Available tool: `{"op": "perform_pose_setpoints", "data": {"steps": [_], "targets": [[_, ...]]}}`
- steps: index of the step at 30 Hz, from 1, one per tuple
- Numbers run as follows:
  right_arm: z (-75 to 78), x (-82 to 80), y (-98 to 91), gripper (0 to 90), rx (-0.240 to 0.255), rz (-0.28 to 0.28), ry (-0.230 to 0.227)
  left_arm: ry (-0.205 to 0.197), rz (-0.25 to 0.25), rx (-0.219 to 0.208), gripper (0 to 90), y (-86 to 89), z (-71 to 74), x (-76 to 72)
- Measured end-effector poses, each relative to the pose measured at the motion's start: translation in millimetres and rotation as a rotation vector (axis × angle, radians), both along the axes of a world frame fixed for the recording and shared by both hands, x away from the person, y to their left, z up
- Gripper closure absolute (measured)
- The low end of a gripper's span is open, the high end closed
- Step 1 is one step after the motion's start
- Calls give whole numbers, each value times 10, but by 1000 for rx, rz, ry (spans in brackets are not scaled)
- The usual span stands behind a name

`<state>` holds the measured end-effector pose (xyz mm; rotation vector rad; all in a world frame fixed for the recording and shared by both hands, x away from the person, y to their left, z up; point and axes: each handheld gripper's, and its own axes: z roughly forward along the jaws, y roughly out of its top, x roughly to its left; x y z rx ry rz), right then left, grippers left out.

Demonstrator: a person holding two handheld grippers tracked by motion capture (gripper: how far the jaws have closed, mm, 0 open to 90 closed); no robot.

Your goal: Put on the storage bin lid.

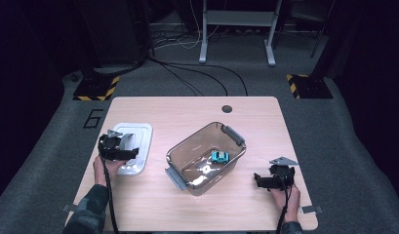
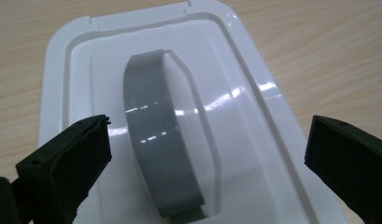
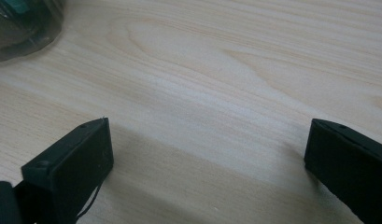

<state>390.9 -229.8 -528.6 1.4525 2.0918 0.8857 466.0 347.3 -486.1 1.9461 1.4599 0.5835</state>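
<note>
1. The white lid (image 2: 179,112) lies flat on the tabletop (image 1: 197,109), left of the clear bin (image 1: 206,158), so the bin isn't closed yet.
2. The left gripper (image 2: 205,154) hangs over the lid's grey handle (image 2: 158,140), fingers wide apart, gripping nothing.
3. The right gripper (image 3: 207,158) is wide open too, over bare wood.
4. A teal toy car (image 1: 219,156) is already in the bin; probably just grabbing and fitting the lid is left.

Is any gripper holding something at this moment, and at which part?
Nothing is held. The left gripper is open with its jaws either side of the white lid's grey handle. The right gripper is open above the bare table.
</note>
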Motion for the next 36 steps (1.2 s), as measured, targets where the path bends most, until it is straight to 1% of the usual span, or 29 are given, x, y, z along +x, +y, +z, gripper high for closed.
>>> {"op": "perform_pose_setpoints", "data": {"steps": [1, 2, 3, 4, 5, 7, 8, 9, 11, 12, 13, 15, 16, 18, 20, 21, 23, 24, 26, 29, 31, 32, 35, 36], "targets": [[0, 0, 0, 5, 0, 0, 0, 10, 9, -12, 3, 18, -3, 27], [0, 0, 0, 5, 0, 0, 0, 8, 13, -10, 3, 44, -4, 59], [0, 0, 0, 5, 0, 0, 0, 11, 23, -16, 3, 59, -3, 88], [0, 0, 0, 5, 0, 0, 0, 20, 28, -10, 3, 77, -2, 120], [0, 0, 0, 5, 0, 0, 0, 22, 41, -23, 3, 88, -5, 148], [0, 0, 0, 5, 0, 0, 0, 27, 53, -27, 2, 107, -8, 199], [0, 0, 0, 5, 0, 0, 0, 31, 58, -25, 2, 112, -5, 219], [0, 0, 0, 5, 0, 0, 0, 24, 68, -21, 2, 108, -6, 232], [0, 1, -1, 5, 0, 0, 0, 32, 61, -5, 2, 84, -33, 258], [0, 1, 0, 5, 0, 0, 0, 42, 60, 2, 2, 76, -45, 267], [0, 0, 0, 6, 0, 0, 0, 40, 63, 2, 6, 67, -59, 273], [0, 0, 0, 6, 0, 0, 0, 33, 54, -14, 80, 64, -75, 281], [0, 0, 0, 6, 0, 0, 0, 38, 52, -2, 117, 62, -73, 284], [1, -1, 0, 6, -1, 0, 0, 32, 47, -1, 200, 58, -73, 287], [0, -1, 0, 6, 0, 0, -1, 24, 60, 2, 275, 56, -67, 284], [0, -1, 0, 6, 0, 0, 0, 24, 71, -2, 335, 54, -70, 283], [1, -1, 0, 6, -1, -1, 0, 34, 82, 10, 372, 50, -85, 291], [0, -1, 0, 6, 0, 0, -1, 35, 90, 14, 415, 55, -96, 294], [0, -2, 1, 7, 1, -1, 0, 45, 107, 7, 473, 71, -113, 297], [-1, -3, 1, 7, -2, -2, -2, 30, 122, -6, 607, 93, -112, 282], [-1, -3, 2, 7, 1, -1, -1, 31, 125, -4, 639, 105, -106, 273], [0, -2, 2, 7, 0, -1, -1, 25, 124, -5, 660, 115, -107, 270], [0, -2, 1, 7, 0, 0, 0, 20, 114, 3, 667, 129, -93, 257], [0, -2, 2, 7, 0, 0, -1, 18, 106, -3, 668, 134, -82, 249]]}}
